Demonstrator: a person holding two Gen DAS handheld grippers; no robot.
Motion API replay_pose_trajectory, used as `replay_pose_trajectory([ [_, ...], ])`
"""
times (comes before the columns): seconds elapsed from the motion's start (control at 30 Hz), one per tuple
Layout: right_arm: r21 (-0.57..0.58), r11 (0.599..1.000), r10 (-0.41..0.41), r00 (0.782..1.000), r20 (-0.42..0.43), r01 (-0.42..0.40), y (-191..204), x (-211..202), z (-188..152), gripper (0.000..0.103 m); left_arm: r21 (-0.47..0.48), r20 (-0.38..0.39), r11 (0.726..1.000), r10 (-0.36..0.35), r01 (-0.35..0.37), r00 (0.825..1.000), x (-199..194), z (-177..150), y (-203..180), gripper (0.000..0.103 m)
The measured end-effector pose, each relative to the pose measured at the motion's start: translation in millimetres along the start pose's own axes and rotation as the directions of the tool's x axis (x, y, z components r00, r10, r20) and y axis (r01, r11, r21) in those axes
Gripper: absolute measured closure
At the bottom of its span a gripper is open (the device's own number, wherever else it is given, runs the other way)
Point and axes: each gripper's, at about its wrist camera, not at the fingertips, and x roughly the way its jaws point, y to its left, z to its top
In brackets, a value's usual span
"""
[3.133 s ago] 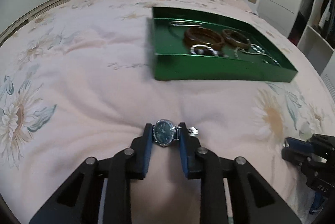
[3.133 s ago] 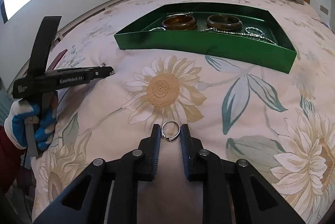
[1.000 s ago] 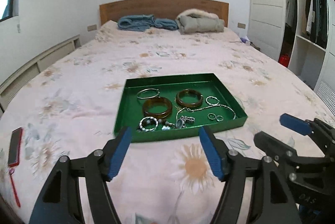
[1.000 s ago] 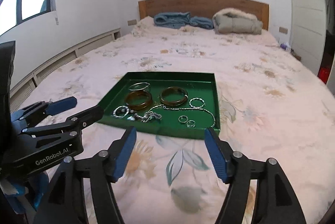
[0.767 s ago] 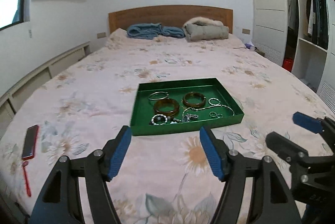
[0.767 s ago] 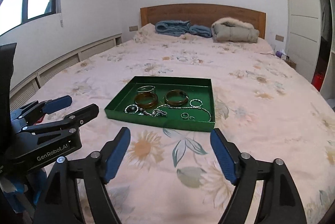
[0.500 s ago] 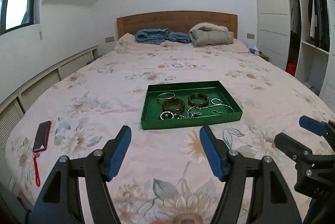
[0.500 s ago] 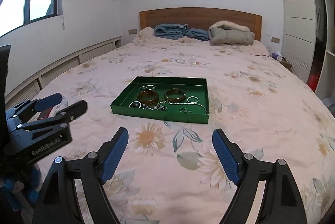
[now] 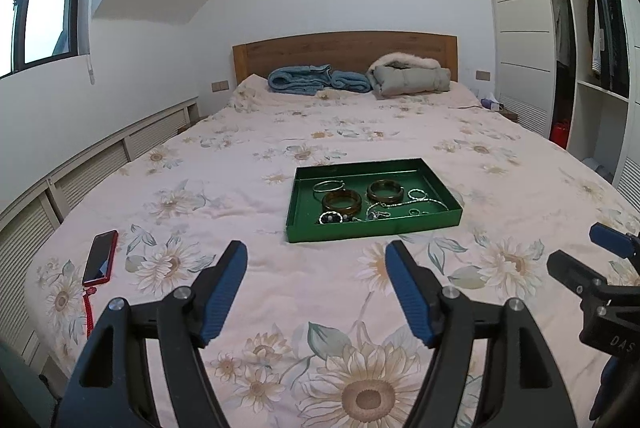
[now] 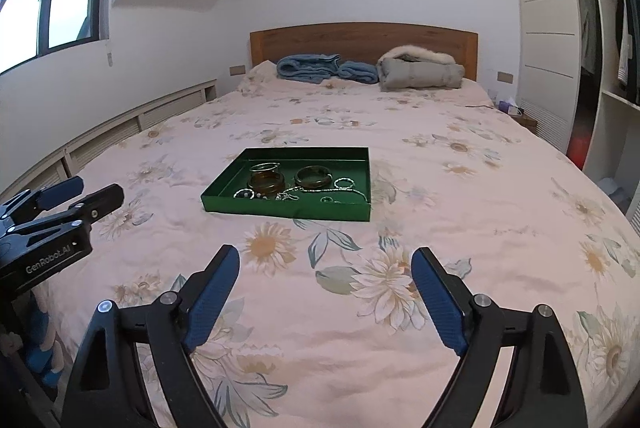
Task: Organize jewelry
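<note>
A green tray (image 9: 352, 231) lies on the floral bedspread and holds two brown bangles (image 9: 342, 201), silver bracelets, a chain and small rings. It also shows in the right wrist view (image 10: 280, 209). My left gripper (image 9: 316, 292) is open and empty, well back from the tray, above the near part of the bed. My right gripper (image 10: 325, 296) is open and empty, also well back. Each gripper shows at the edge of the other's view: the right (image 9: 592, 260) and the left (image 10: 64, 200).
A red phone (image 9: 100, 263) with a red strap lies at the bed's left edge. Blue blankets (image 9: 316, 80) and a grey jacket (image 9: 408, 76) lie by the wooden headboard. A wardrobe (image 9: 580, 68) stands on the right, louvered panels along the left wall.
The watch and ring once held are no longer in the jaws, which now stand wide open. Over the last second both grippers have drawn back and up, so the tray looks smaller.
</note>
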Motion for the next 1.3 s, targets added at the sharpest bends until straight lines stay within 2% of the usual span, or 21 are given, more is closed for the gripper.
replay_pose_trajectory([
  [0.17, -0.003, 1.0, -0.019, 1.0, 0.006, 0.019, -3.5, -5.9, -5.1, 0.015, 0.004, -0.007, 1.0, -0.002, 0.003, 1.0, -2.5, -4.3, -0.8, 0.032],
  [0.37, -0.007, 0.999, -0.039, 0.999, 0.026, 0.039, -8.1, -9.6, -8.1, 0.0, 0.016, -0.02, 1.0, 0.001, -0.001, 1.0, -4.1, -12.6, -1.1, 0.032],
  [0.57, -0.008, 0.998, -0.066, 0.997, 0.043, 0.066, -10.8, -11.2, -10.3, 0.0, 0.018, -0.034, 1.0, 0.01, -0.009, 0.999, -3.5, -18.2, 0.0, 0.032],
  [0.77, -0.015, 0.994, -0.106, 0.993, 0.06, 0.107, -15.6, -12.9, -12.6, 0.0, 0.03, -0.03, 0.998, 0.057, -0.056, 0.998, -3.9, -22.4, 2.5, 0.032],
  [0.97, 0.002, 0.99, -0.14, 0.986, 0.094, 0.141, -29.2, -20.2, -17.7, 0.0, 0.012, -0.043, 0.999, 0.05, -0.049, 0.998, -0.4, -27.5, 10.9, 0.032],
  [1.3, 0.073, 0.982, -0.177, 0.983, 0.051, 0.173, -51.9, -21.0, -28.5, 0.0, 0.002, -0.064, 0.999, 0.045, -0.045, 0.997, 7.1, -30.4, 16.0, 0.032],
])
